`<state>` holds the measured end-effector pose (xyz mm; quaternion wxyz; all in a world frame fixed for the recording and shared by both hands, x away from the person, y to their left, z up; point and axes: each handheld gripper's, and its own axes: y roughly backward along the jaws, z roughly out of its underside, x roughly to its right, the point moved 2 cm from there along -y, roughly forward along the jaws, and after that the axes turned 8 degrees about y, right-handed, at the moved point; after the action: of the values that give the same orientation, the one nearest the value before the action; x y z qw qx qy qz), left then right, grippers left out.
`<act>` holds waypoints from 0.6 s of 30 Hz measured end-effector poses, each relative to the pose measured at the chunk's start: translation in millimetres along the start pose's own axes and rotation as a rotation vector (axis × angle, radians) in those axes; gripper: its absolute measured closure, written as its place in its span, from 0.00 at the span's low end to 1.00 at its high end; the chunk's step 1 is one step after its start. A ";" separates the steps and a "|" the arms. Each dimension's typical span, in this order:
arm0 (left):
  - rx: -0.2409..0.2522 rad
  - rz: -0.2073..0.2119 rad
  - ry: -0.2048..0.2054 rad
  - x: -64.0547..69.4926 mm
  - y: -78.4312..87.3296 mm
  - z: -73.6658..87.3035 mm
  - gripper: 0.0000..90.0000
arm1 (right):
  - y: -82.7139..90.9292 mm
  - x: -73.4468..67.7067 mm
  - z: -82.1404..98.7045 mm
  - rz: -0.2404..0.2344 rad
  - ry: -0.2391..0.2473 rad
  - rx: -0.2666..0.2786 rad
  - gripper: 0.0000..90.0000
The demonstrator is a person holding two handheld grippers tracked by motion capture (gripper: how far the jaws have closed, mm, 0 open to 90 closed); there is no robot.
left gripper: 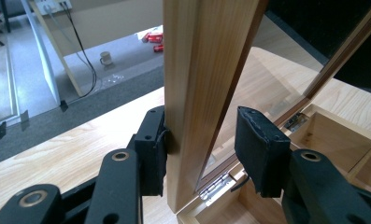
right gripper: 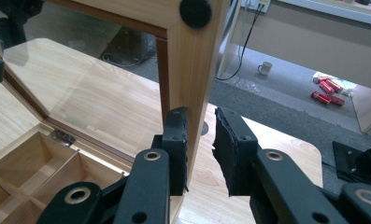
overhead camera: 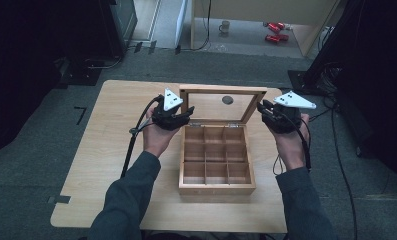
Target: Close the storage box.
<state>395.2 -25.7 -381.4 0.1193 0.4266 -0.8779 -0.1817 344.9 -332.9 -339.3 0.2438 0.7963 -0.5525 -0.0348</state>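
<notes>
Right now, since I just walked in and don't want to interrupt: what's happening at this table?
A person works a wooden box with a gripper in each hand. Its glass lid stands open and upright. The right gripper is shut on the lid's right edge; the left gripper straddles the left edge, one pad on the wood, the other just off it. The compartments look empty.

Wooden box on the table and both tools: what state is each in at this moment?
box: open, sitting flat on the table
lid: raised, standing about upright on its hinges
compartments: all empty
left tool: open, straddling the lid's left frame edge, one pad touching it
right tool: closed on the lid's right frame edge
</notes>
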 end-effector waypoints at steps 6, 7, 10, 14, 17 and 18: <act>0.003 0.008 -0.007 0.9 2.7 2.2 0.61 | 4.1 -2.2 2.0 -0.006 0.009 0.000 0.82; 0.002 0.012 -0.010 0.5 4.0 3.6 0.61 | 4.8 -2.4 2.3 -0.007 0.010 0.002 0.82; 0.001 0.016 -0.012 -0.5 5.7 5.9 0.60 | 6.5 -3.1 3.5 -0.008 0.004 0.007 0.82; 0.010 0.018 -0.017 -3.4 14.4 11.6 0.60 | 8.1 -3.7 5.3 -0.011 0.001 0.012 0.82; 0.019 0.016 -0.016 -4.5 21.5 13.3 0.64 | 8.8 -4.3 6.9 -0.013 -0.002 0.011 0.81; 0.019 0.016 -0.016 -4.5 21.5 13.3 0.65 | 8.8 -4.3 6.9 -0.013 -0.002 0.011 0.81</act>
<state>378.0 -6.9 -384.6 0.1095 0.4192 -0.8840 -0.1756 333.4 -333.8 -342.6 0.2386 0.8011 -0.5478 -0.0339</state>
